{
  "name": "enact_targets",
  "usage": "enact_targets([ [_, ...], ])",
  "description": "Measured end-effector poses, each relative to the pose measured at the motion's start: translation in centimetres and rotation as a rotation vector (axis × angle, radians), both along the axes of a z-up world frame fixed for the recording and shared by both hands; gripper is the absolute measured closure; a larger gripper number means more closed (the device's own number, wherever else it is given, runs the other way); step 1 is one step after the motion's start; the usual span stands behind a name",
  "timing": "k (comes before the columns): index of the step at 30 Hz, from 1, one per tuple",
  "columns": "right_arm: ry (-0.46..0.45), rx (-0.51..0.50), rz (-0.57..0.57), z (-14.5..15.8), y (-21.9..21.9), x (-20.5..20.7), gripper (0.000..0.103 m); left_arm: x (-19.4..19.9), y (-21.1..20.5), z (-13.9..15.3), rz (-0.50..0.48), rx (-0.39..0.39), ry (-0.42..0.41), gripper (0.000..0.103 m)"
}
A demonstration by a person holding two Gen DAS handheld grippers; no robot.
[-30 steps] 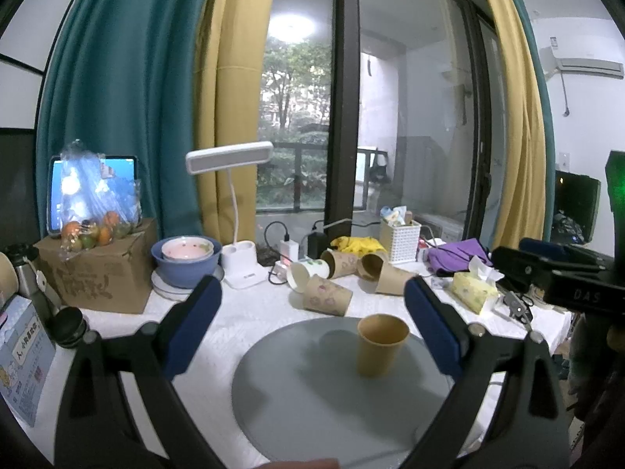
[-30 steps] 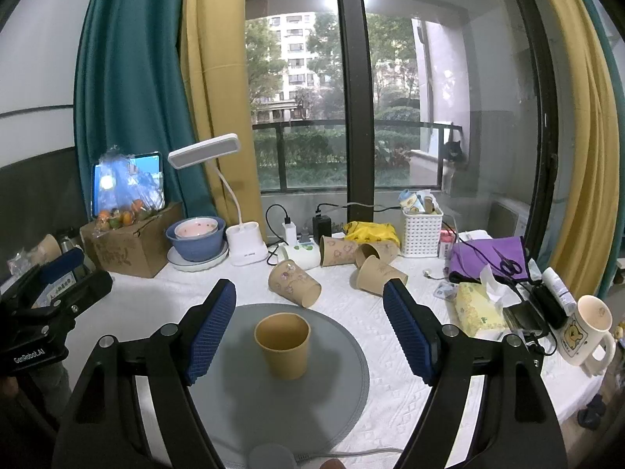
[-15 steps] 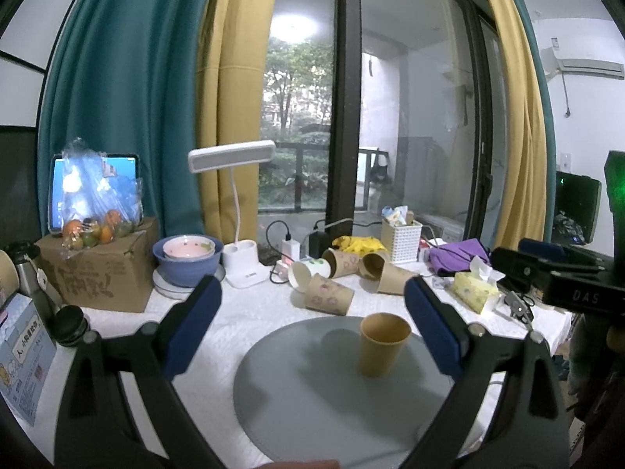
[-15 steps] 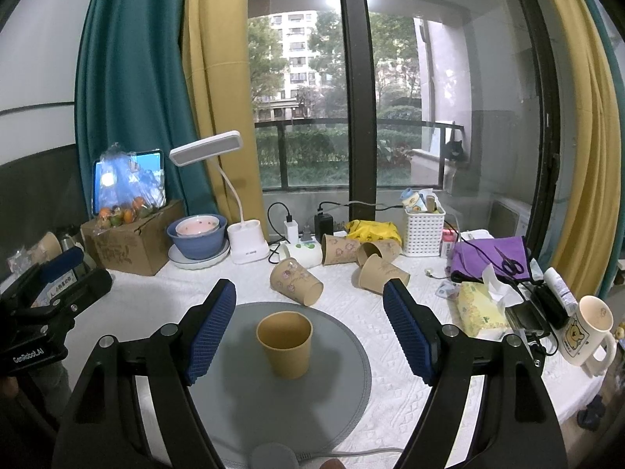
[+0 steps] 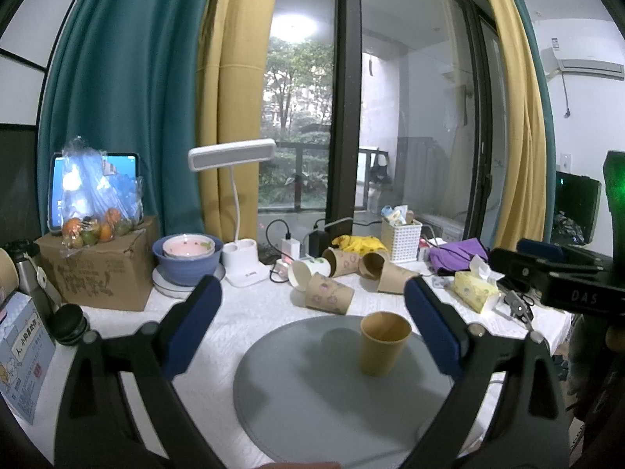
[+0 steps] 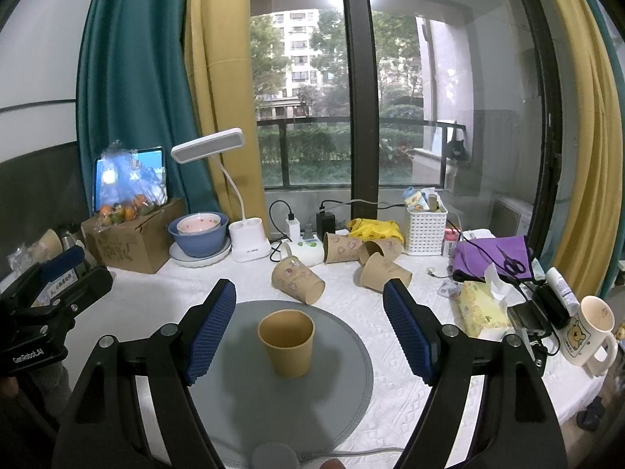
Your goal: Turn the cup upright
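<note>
Nearest the cameras, the right hand-held gripper [image 6: 308, 332] hangs with its blue pads spread wide and nothing between them, the cup [image 6: 286, 343] framed in the gap but untouched. The left hand-held gripper [image 5: 312, 328] is likewise spread and empty, and it sees the cup [image 5: 384, 343] off toward its right pad.

The cup stands mouth up on the round grey mat [image 6: 343, 383], which sits on the white tabletop [image 6: 410, 398] and seems to serve as the work spot. Judged from this, the flip looks done, and the wide jaws suit a release with room to back away.

Beyond the mat, several patterned paper cups [image 6: 299, 279] lie on their sides, probably waiting their turn. Farther back are a desk lamp [image 6: 234, 195], stacked bowls [image 6: 199, 234] and a cardboard box [image 6: 133, 242] by the window; smaller items there are hard to make out.
</note>
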State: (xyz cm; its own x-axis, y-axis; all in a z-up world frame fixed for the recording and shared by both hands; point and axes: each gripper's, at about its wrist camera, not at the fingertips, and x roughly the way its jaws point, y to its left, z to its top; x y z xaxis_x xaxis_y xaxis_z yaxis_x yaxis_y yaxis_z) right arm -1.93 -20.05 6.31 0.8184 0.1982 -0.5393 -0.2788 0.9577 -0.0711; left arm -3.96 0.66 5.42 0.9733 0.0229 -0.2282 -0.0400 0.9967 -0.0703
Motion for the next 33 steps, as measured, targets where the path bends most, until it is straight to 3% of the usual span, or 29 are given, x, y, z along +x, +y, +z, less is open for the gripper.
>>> enact_targets([
  [27,0.002,-0.003,0.001,0.01,0.22,0.02,0.022,-0.12,0.0,-0.11,-0.002,-0.004,0.003,0.007],
  [33,0.007,-0.015,-0.002,-0.2,0.31,0.06,0.022,-0.55,-0.09,-0.53,0.002,-0.018,-0.03,0.007],
])
